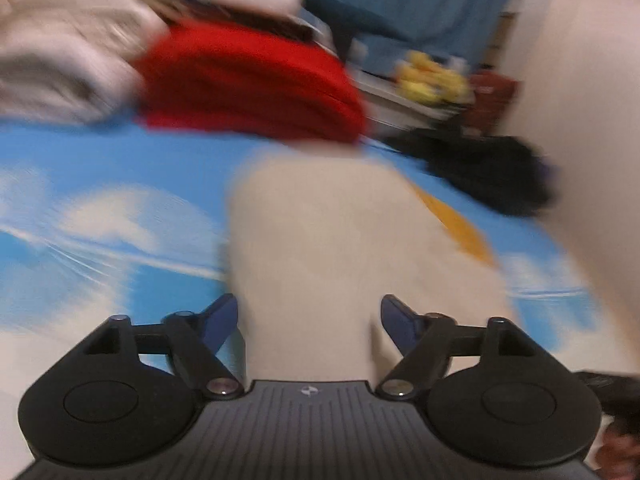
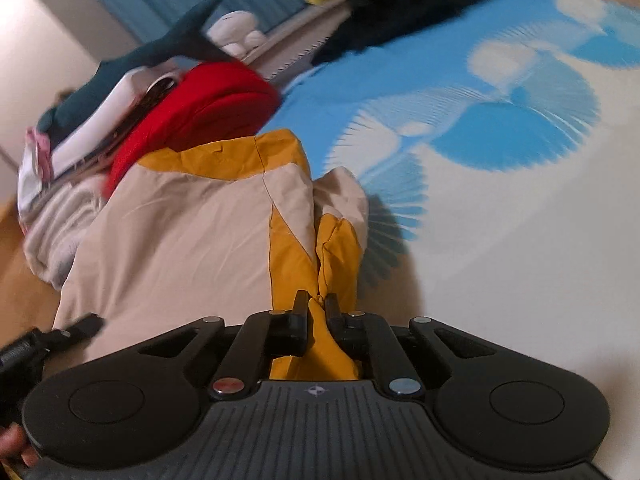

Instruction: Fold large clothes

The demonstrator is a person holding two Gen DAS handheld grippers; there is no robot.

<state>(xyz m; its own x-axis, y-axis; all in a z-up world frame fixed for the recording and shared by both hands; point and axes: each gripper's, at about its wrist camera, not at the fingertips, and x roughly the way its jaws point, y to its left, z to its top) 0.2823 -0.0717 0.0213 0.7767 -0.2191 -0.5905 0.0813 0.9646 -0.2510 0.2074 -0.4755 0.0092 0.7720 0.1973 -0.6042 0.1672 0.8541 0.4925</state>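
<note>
Right tongs (image 2: 318,300) clamped on crumpled mustard fabric of smooth beige jacket (image 2: 180,248); left tongs (image 1: 309,312) spread wide, empty, above jacket.

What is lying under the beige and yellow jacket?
The beige and yellow jacket lies on a blue-and-white cloud-print sheet. Whatever lies beneath its middle is covered.

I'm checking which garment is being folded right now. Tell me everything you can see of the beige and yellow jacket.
The beige and yellow jacket looks like a thin, smooth woven fabric, mostly beige with mustard-yellow panels at one side. It lies crumpled, partly folded, on the blue cloud-print bedsheet, its far end against a red garment. The right gripper is shut on a bunched yellow fold. The left gripper stands open, beige cloth between its fingers, not pinched.
</note>
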